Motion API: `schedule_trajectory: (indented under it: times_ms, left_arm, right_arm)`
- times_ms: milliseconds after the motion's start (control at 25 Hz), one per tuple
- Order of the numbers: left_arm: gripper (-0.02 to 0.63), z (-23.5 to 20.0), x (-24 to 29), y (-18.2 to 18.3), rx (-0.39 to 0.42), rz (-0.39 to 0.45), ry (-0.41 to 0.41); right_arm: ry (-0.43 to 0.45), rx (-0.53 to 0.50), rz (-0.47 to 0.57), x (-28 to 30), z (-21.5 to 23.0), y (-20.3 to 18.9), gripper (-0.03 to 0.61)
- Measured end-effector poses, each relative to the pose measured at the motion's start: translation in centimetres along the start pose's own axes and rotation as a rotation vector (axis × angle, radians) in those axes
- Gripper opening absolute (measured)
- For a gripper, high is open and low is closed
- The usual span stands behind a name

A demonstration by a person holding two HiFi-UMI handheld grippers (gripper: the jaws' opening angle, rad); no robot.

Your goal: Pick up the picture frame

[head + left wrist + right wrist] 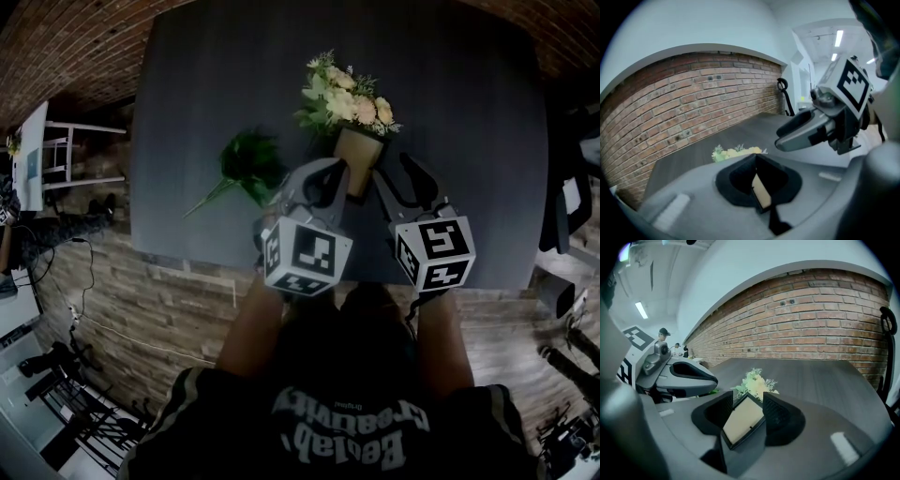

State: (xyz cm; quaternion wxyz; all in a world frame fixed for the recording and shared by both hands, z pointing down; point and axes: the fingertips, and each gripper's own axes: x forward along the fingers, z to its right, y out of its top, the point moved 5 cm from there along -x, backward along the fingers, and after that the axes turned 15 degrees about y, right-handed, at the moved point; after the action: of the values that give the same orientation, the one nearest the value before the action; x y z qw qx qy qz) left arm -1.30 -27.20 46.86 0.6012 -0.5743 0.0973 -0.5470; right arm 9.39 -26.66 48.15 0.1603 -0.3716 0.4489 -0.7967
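The picture frame point(356, 155), dark-edged with a tan face, stands on the dark table point(459, 141) in front of a bunch of pale flowers point(345, 98). My left gripper point(323, 173) and right gripper point(401, 178) flank it, close together. In the right gripper view the frame point(742, 422) lies tilted between the open jaws of the right gripper point(747, 416), its pads standing off it. In the left gripper view the frame point(761, 192) shows edge-on in the gap of the left gripper point(759, 180), whose pads do not press it.
A green leafy sprig point(248, 164) lies on the table left of the flowers. The table's front edge runs just below the grippers, over a brick-patterned floor. A brick wall point(825, 319) stands behind the table. A white stool point(56, 155) is at far left.
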Motion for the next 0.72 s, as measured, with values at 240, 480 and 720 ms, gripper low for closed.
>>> schedule_trajectory:
  times_ms: [240, 480, 720]
  left_arm:
    - [0.003, 0.4, 1.2, -0.5, -0.006, -0.018, -0.009]
    - [0.003, 0.8, 2.1, -0.8, -0.016, -0.038, -0.013]
    - [0.003, 1.5, 3.2, -1.3, -0.022, -0.057, -0.021]
  right_arm:
    - [0.013, 0.039, -0.033, 1.1, 1.2, -1.4, 0.216]
    - [0.028, 0.080, -0.052, 1.9, 2.4, -2.4, 0.225]
    - [0.047, 0.120, -0.073, 2.8, 3.6, -3.6, 0.242]
